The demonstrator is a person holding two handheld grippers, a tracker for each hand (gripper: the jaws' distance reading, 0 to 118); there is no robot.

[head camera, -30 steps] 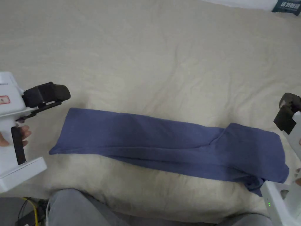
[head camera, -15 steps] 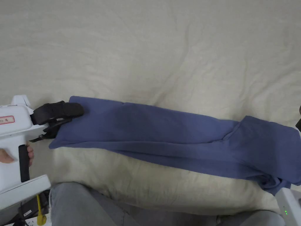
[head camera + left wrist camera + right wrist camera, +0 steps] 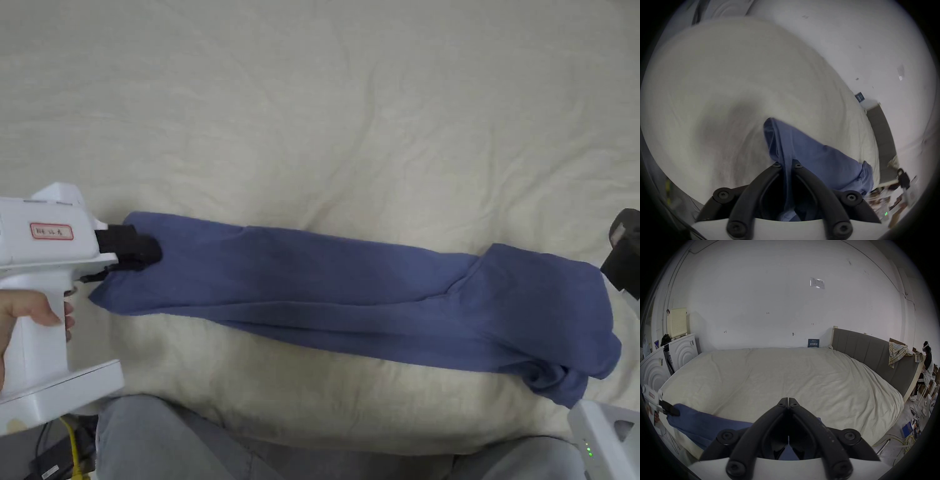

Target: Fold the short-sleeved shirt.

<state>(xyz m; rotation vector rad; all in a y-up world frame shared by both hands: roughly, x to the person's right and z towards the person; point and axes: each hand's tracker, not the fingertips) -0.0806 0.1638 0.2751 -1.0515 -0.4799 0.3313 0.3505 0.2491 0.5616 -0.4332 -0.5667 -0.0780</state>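
Item, blue short-sleeved shirt [image 3: 350,306], long folded strip across the cream bedsheet [image 3: 350,125]: my left gripper [image 3: 147,251] pinches its 9 o'clock end, right gripper [image 3: 788,400] hangs pressed together and empty near 3 o'clock; I judge a one-sided lift risks spilling the layers.

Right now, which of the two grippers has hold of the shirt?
The left gripper, shut on the blue shirt at its end; the right gripper is shut on nothing.

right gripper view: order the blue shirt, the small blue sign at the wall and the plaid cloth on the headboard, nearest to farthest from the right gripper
From the right gripper:
1. blue shirt, lying just below and to the left of its jaws, at the bed's near edge.
2. plaid cloth, draped over the headboard off to the right.
3. small blue sign, against the wall across the bed; its order with the plaid cloth is too close to call.
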